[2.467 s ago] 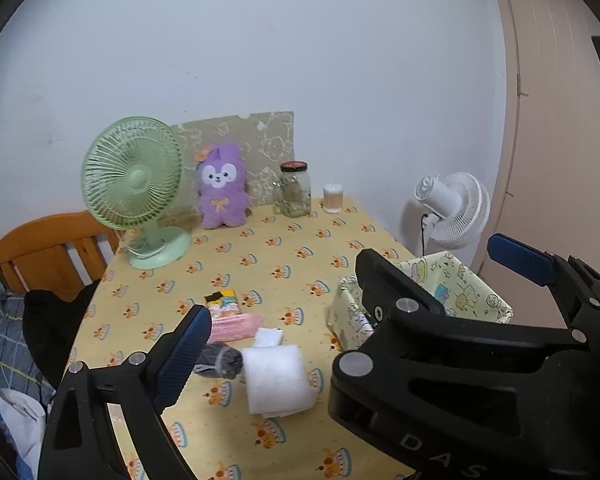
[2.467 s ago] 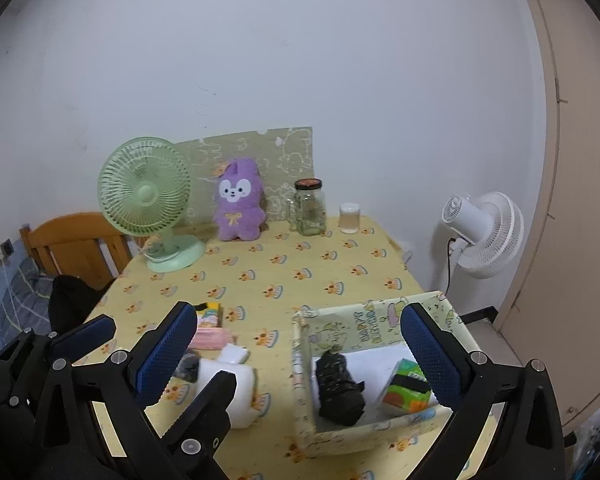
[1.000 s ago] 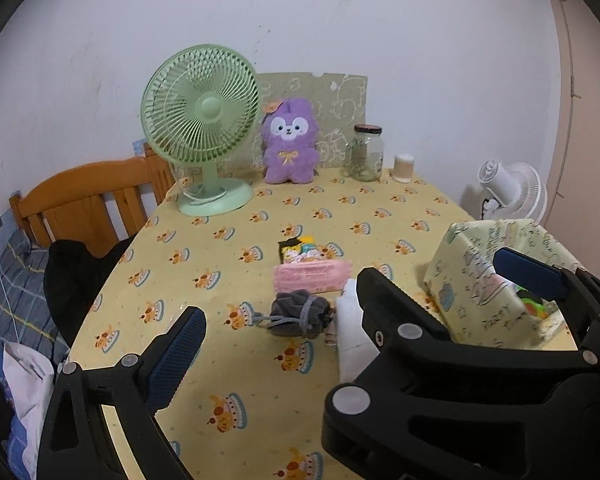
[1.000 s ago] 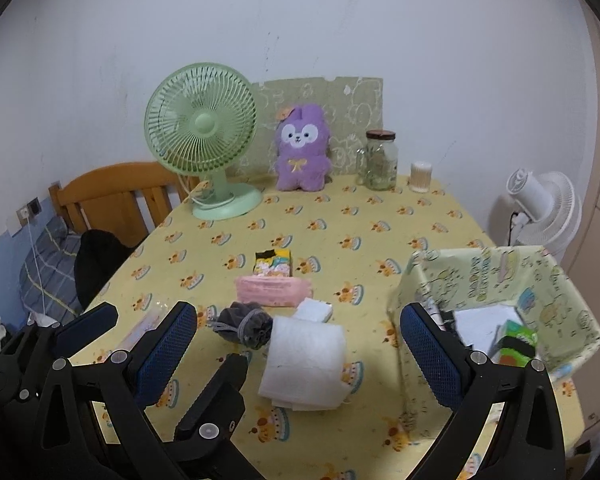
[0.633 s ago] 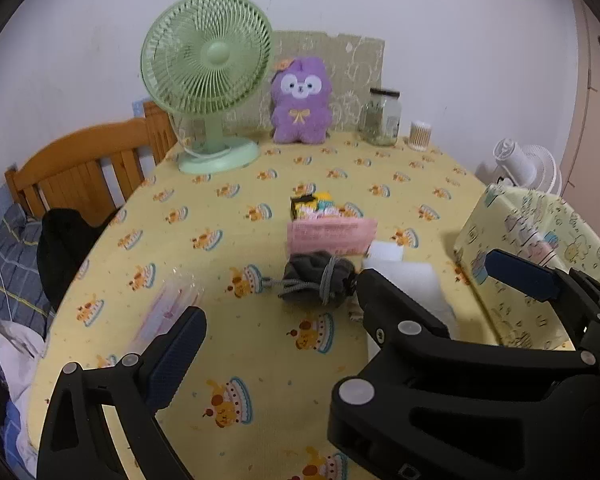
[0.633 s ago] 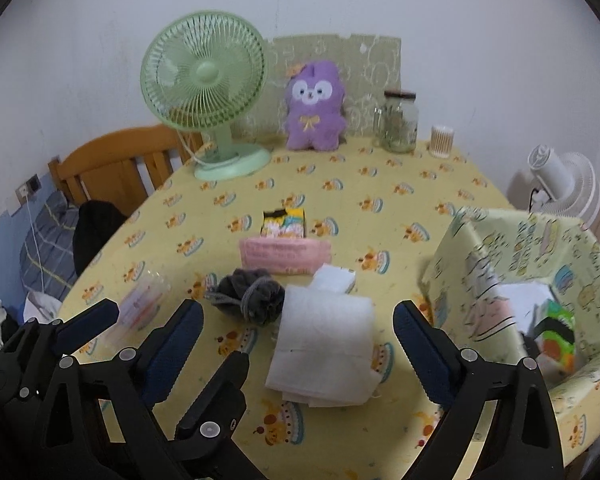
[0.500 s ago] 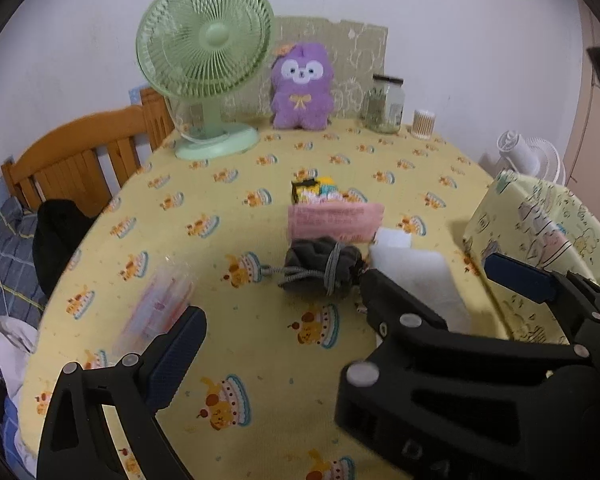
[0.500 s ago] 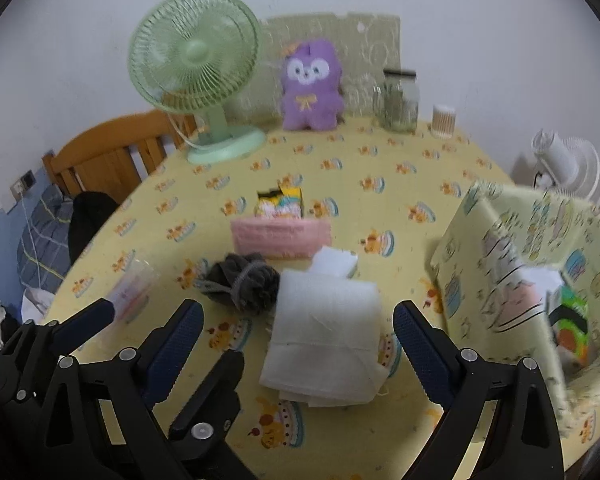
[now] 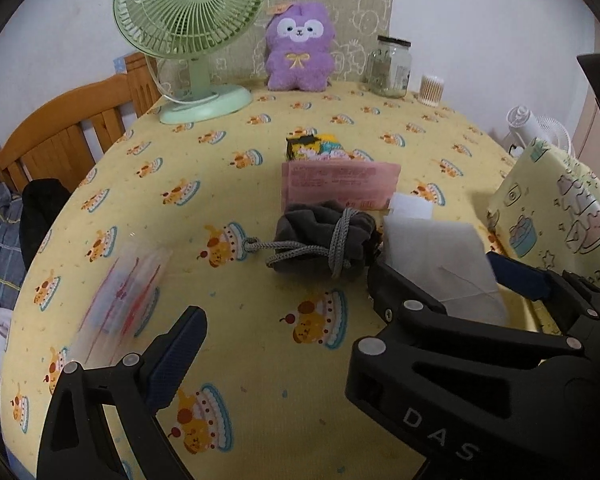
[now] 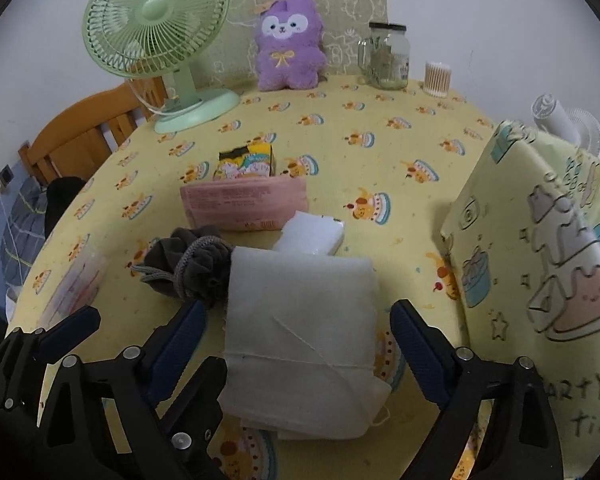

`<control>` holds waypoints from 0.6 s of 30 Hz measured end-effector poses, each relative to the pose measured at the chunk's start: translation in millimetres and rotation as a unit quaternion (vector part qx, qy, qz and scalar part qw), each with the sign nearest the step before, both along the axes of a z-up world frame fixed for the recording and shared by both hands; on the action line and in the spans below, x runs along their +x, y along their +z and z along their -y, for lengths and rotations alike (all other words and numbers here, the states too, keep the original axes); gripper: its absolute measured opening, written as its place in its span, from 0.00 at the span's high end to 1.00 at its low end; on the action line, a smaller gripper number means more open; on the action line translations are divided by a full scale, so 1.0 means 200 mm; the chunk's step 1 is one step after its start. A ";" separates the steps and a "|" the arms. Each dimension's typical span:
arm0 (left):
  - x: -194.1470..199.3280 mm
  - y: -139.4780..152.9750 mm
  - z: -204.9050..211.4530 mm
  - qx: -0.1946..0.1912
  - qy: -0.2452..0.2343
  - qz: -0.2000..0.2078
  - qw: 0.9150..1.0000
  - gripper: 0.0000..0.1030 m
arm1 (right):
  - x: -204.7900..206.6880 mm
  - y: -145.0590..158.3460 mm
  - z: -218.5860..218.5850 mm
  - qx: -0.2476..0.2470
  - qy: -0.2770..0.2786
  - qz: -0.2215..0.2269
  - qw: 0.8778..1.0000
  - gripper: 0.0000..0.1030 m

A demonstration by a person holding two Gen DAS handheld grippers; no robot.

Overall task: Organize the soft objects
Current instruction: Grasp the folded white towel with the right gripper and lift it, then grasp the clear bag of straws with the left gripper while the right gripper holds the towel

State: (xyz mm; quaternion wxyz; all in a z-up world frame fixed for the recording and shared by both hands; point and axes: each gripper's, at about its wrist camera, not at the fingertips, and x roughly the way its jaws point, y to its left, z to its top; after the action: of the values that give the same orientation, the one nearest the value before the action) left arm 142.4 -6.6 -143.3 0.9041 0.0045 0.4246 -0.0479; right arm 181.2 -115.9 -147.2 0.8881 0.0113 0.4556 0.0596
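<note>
A folded white cloth (image 10: 300, 332) lies on the yellow tablecloth, between the open fingers of my right gripper (image 10: 300, 344), which is low over it. It also shows in the left wrist view (image 9: 440, 264). A grey drawstring pouch (image 9: 324, 240) lies to its left, also seen in the right wrist view (image 10: 192, 268). Behind are a pink packet (image 9: 340, 184), a white sponge block (image 10: 312, 236) and a small yellow pack (image 9: 312, 148). My left gripper (image 9: 340, 308) is open and empty, in front of the pouch. The patterned box (image 10: 540, 248) stands at the right.
A green fan (image 9: 188, 32), purple plush (image 9: 300, 56), glass jar (image 9: 392, 68) and cotton-swab cup (image 9: 430, 90) stand at the table's back. A clear plastic packet (image 9: 124, 300) lies at the left. A wooden chair (image 9: 64, 140) stands beyond the left edge.
Both grippers have moved forward and down toward the table. The right gripper now straddles the white cloth, and the left one is close to the grey pouch.
</note>
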 end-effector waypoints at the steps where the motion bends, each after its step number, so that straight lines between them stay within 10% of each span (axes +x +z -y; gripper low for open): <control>1: 0.01 -0.01 0.00 0.003 0.000 -0.007 1.000 0.07 | 0.01 -0.01 0.00 0.005 0.004 -0.007 1.000 0.20; 3: 0.01 -0.02 0.00 -0.002 -0.002 -0.012 1.000 0.08 | 0.00 -0.03 -0.01 0.015 0.010 -0.017 1.000 0.38; 11: -0.05 0.07 -0.01 -0.009 -0.006 0.016 1.000 0.08 | -0.06 0.06 -0.02 0.011 0.019 0.012 1.000 0.56; 18: -0.08 0.19 -0.09 0.001 0.008 0.047 0.999 0.08 | -0.10 0.20 -0.10 0.013 0.027 0.045 0.999 0.56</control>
State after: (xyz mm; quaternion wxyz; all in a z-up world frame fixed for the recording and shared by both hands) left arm 125.6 11.8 -106.1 0.9235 0.0045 0.3815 -0.0401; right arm 162.2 -96.7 -107.6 0.9055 0.0081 0.4146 0.0902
